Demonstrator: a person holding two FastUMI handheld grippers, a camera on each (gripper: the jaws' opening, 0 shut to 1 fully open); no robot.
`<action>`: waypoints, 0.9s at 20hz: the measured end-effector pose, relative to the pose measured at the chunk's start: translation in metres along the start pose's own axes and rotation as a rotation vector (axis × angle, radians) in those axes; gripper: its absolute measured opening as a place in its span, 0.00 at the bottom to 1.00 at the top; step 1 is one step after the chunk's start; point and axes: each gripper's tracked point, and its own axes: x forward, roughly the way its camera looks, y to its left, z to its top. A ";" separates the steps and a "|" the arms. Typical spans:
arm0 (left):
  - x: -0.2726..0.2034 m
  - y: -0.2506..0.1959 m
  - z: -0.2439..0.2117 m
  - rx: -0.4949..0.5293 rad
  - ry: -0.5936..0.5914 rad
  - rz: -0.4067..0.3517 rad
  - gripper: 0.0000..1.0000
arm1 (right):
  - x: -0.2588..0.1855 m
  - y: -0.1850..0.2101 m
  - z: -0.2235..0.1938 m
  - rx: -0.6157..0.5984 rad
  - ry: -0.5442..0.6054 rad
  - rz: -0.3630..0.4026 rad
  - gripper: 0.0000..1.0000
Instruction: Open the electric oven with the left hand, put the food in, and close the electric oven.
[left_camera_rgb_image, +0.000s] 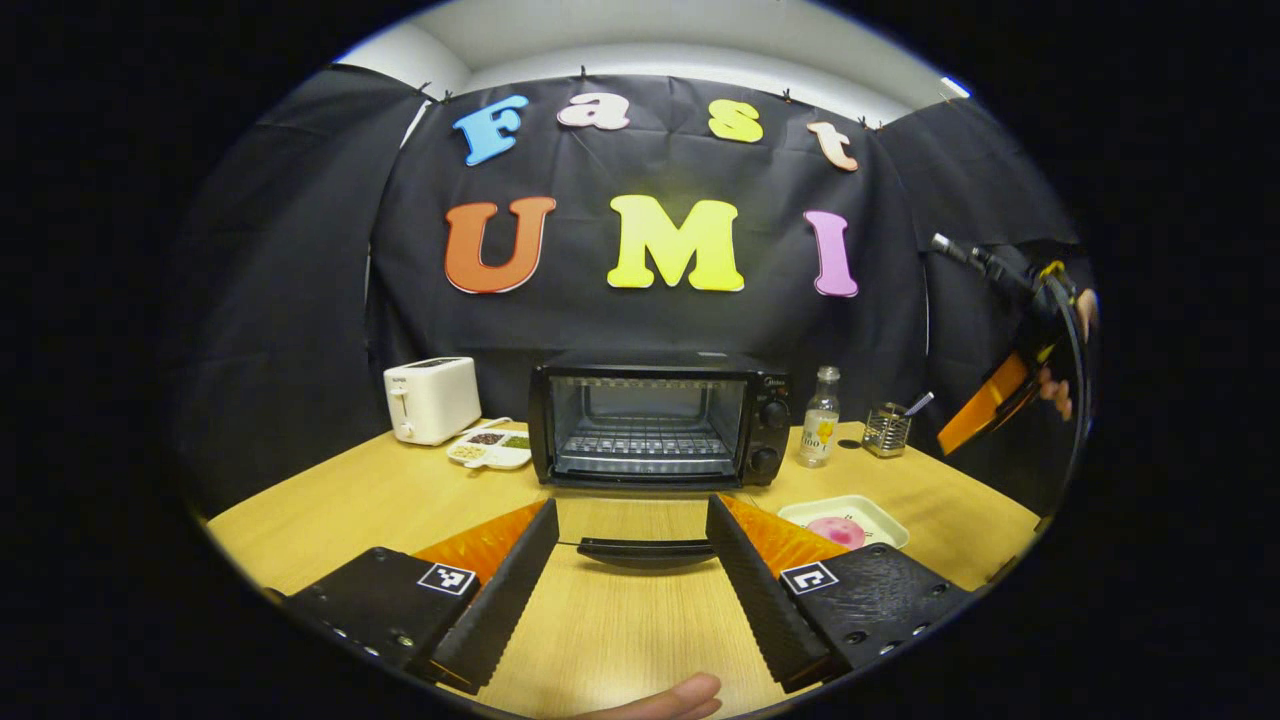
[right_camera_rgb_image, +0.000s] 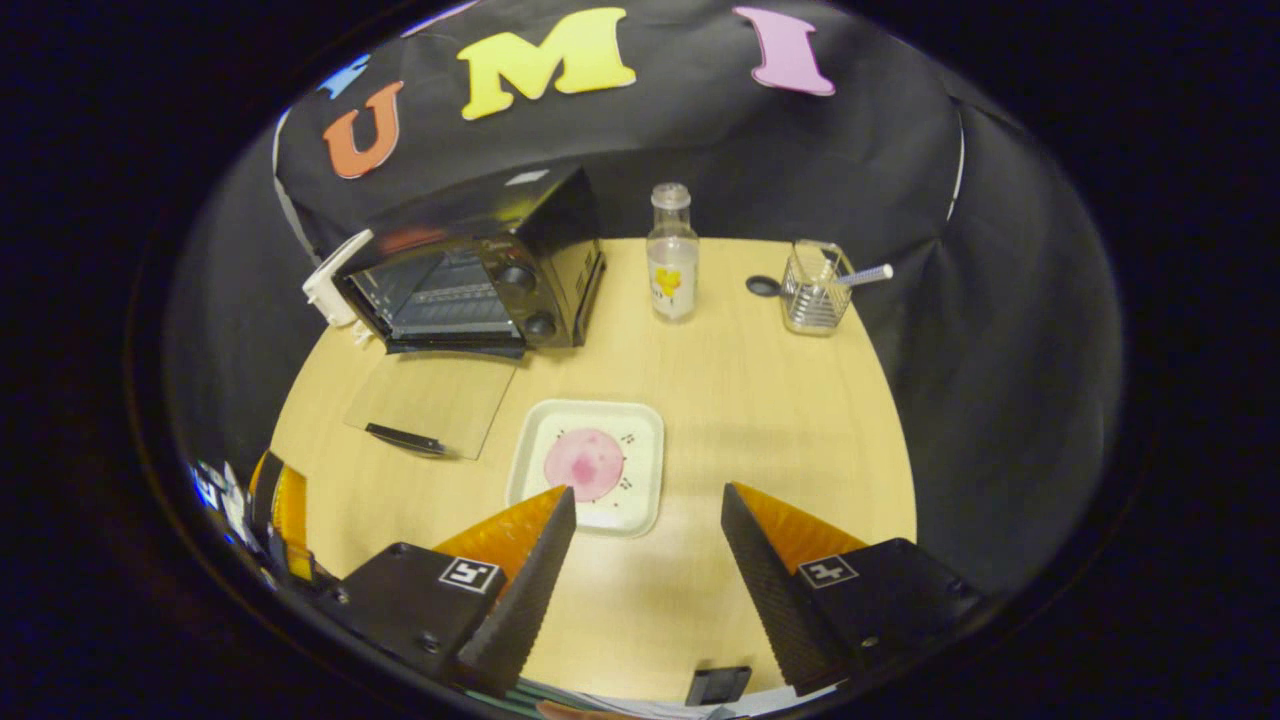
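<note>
1. Two grippers, both mine, and I'll start with the left gripper (left_camera_rgb_image: 632, 560). Its jaws stand wide apart and hold nothing. The door handle (left_camera_rgb_image: 646, 550) lies between the fingers, but neither finger touches it.
2. Next, the electric oven (left_camera_rgb_image: 660, 420) sits at the back of the table (left_camera_rgb_image: 340, 500), mouth facing me. Its glass door (right_camera_rgb_image: 432, 402) is folded flat down onto the wood, so I judge the opening step done.
3. Further right, the food (right_camera_rgb_image: 584, 464), a round pink piece, rests on a pale square plate (right_camera_rgb_image: 640, 425) just right of the open door and in front of the oven.
4. My right gripper (right_camera_rgb_image: 648, 555) hovers above the plate's near edge, fingers spread and empty.
5. As I see it, the step in hand is picking up the food. I should lower the right gripper squarely, take the plate by its near rim, keep it level, and mind the door edge beside it.
6. Being round, the food has no long axis I can name. The plate's sides run roughly parallel to the oven mouth, so it should slide straight in.
</note>
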 end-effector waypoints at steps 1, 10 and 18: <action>-0.010 0.001 0.009 -0.016 -0.013 -0.007 0.95 | 0.013 0.000 -0.001 0.015 0.028 0.010 0.85; -0.063 0.027 0.058 0.047 -0.099 0.041 0.95 | 0.101 -0.008 -0.008 0.071 0.209 0.044 0.67; -0.079 0.032 0.074 0.068 -0.103 0.052 0.95 | 0.131 -0.005 -0.021 0.195 0.317 0.152 0.23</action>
